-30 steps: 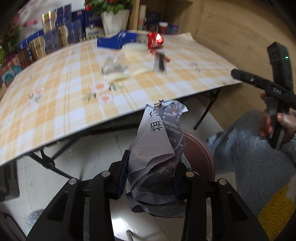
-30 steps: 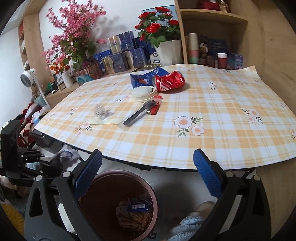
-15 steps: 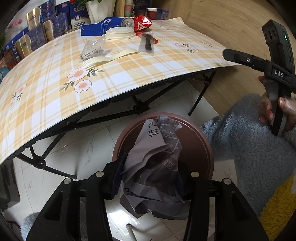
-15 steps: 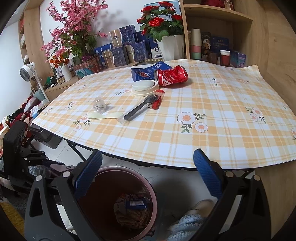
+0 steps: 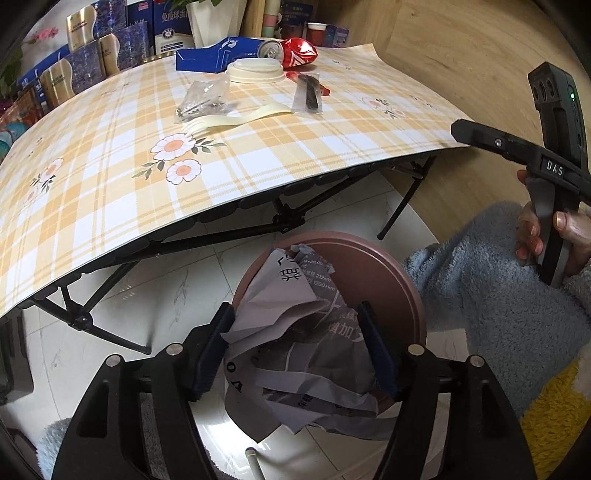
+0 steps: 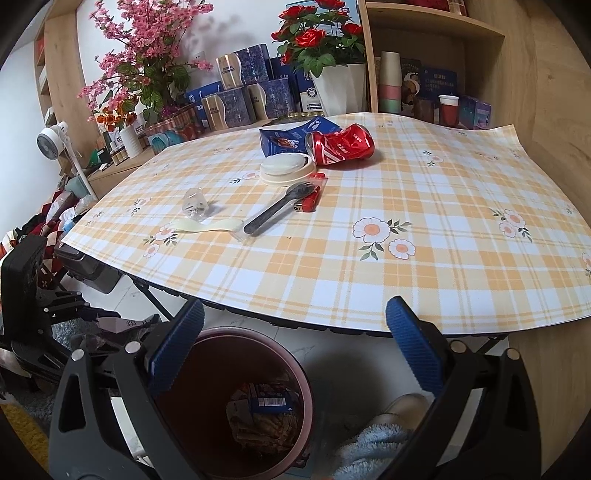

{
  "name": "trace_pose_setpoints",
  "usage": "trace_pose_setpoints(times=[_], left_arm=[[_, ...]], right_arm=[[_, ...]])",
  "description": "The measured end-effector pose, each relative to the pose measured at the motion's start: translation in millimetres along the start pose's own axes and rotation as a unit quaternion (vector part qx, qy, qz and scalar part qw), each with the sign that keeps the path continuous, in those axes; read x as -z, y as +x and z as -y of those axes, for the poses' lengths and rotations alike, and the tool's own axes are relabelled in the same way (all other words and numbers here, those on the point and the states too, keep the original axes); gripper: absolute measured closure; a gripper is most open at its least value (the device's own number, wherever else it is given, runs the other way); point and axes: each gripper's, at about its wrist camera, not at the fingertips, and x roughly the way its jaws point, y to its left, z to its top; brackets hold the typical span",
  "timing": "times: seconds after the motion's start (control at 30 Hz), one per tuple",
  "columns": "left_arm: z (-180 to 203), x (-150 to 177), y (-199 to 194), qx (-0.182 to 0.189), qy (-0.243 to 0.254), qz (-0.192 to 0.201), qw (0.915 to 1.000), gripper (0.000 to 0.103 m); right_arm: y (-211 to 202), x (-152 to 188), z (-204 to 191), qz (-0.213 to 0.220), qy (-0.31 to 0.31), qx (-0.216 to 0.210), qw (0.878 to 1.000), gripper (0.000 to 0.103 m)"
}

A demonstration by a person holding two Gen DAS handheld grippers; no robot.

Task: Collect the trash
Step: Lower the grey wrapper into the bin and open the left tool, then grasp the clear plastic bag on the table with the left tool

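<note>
We see pink blossom branches (image 6: pixel 147 48) and red roses in white pot (image 6: pixel 334 92) behind folding table with yellow plaid cloth (image 6: pixel 461 229); small white fan (image 6: pixel 55 136) far left; stacked paper cups (image 6: pixel 390 83) on shelf.

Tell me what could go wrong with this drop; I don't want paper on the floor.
The left hand-held gripper is opening with the crumpled paper between its jaws. The paper overhangs the near rim of the brown bin, so it might catch there or slide to the floor. It could also cling to a pad.

I am looking into a lived-in home room: flower pots (image 6: pixel 334 66) and gift boxes (image 6: pixel 240 92) are crowding wooden shelves (image 6: pixel 436 29) behind a plaid tabletop (image 6: pixel 369 229).
</note>
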Motion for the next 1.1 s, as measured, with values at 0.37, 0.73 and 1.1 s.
trace_pose_setpoints(times=[0.37,0.73,1.1], left_arm=[[9,0,-5,0.015,0.021,0.011,0.9996,0.033],[8,-1,-14,0.018,0.019,0.032,0.9991,0.021],[-36,-3,-24,-0.008,-0.092,0.065,0.9936,0.021]], right_arm=[[2,0,-2,-0.004,-0.002,0.002,1.000,0.006],[2,0,-2,-0.004,-0.002,0.002,1.000,0.006],[4,2,-1,-0.007,-0.002,0.002,1.000,0.006]])
